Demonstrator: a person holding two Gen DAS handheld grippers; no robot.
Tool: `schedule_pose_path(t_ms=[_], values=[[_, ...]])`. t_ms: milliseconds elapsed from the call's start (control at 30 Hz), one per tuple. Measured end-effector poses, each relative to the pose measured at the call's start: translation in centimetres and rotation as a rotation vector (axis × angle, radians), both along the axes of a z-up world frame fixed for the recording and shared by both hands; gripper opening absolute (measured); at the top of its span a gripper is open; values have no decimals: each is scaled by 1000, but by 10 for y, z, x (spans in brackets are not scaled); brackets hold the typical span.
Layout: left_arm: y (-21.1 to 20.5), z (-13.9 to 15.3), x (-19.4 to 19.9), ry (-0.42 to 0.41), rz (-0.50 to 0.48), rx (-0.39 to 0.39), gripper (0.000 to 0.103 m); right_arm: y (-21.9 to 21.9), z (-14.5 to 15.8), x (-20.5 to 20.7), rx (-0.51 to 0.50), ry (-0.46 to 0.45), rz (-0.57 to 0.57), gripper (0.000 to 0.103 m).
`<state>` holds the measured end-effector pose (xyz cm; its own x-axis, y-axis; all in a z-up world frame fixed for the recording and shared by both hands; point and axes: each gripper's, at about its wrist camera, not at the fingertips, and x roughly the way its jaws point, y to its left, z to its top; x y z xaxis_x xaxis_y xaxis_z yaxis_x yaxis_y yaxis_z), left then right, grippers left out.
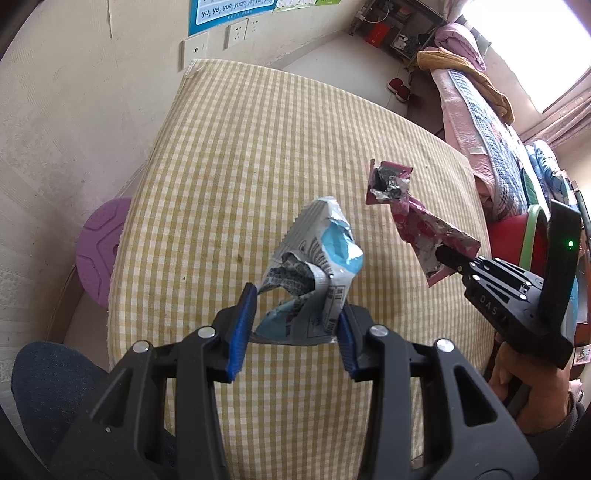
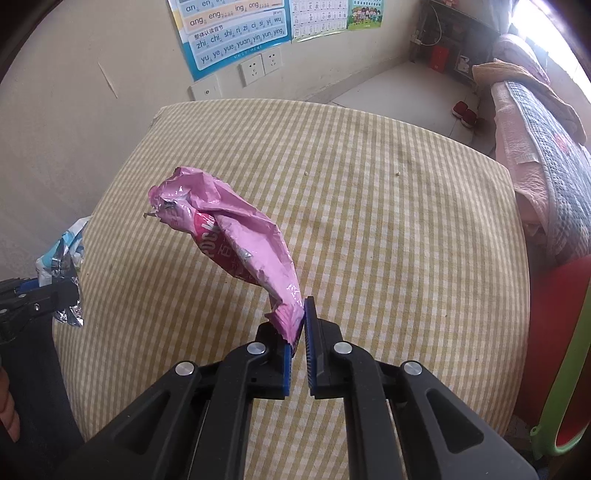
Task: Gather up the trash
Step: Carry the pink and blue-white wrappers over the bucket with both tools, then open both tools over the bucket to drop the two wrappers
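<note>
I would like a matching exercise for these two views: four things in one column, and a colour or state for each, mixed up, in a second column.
Things
1. pink wrapper
2. blue and white wrapper
3. stool
4. tablecloth

Descriptions
A. purple, beside the table
B. pinched in the right gripper
C. yellow and white checks
D. held between the left gripper pads

Pairs: 1-B, 2-D, 3-A, 4-C

A home bedroom, checked tablecloth (image 2: 369, 221), quilt-covered bed (image 1: 480, 122), red slippers (image 1: 399, 88), pinyin wall posters (image 2: 229, 33), wall sockets (image 2: 260, 66)
</note>
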<state>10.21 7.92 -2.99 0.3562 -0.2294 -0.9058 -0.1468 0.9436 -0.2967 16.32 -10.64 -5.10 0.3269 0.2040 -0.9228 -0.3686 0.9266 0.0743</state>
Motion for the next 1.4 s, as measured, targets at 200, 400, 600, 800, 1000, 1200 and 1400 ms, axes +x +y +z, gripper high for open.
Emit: schedule_pose_path(t_ms=[200,400,600,800,1000,1200,1400], values=[[-20,10,2,-24,-35,5,39,-17,27,-8,43,-38,-34,6],[-45,24,5,-55,-76,15,39,-43,54,-19,72,-85,-68,6],[-78,40,13,-87,-134,25,39,-79,75,-28,94,-123,-131,6],[-121,51,22,-117,-216,13,39,-127,86,-38,105,-147,-212,6],[-173,58,33,-131,-312,7,39,-178,92,-46,105,-165,-305,6],[-232,67,45,-154,-421,-5,39,-237,97,-55,103,-181,-409,6],[-286,73,53,-169,-512,-17,39,-290,100,-66,97,-193,-503,6]])
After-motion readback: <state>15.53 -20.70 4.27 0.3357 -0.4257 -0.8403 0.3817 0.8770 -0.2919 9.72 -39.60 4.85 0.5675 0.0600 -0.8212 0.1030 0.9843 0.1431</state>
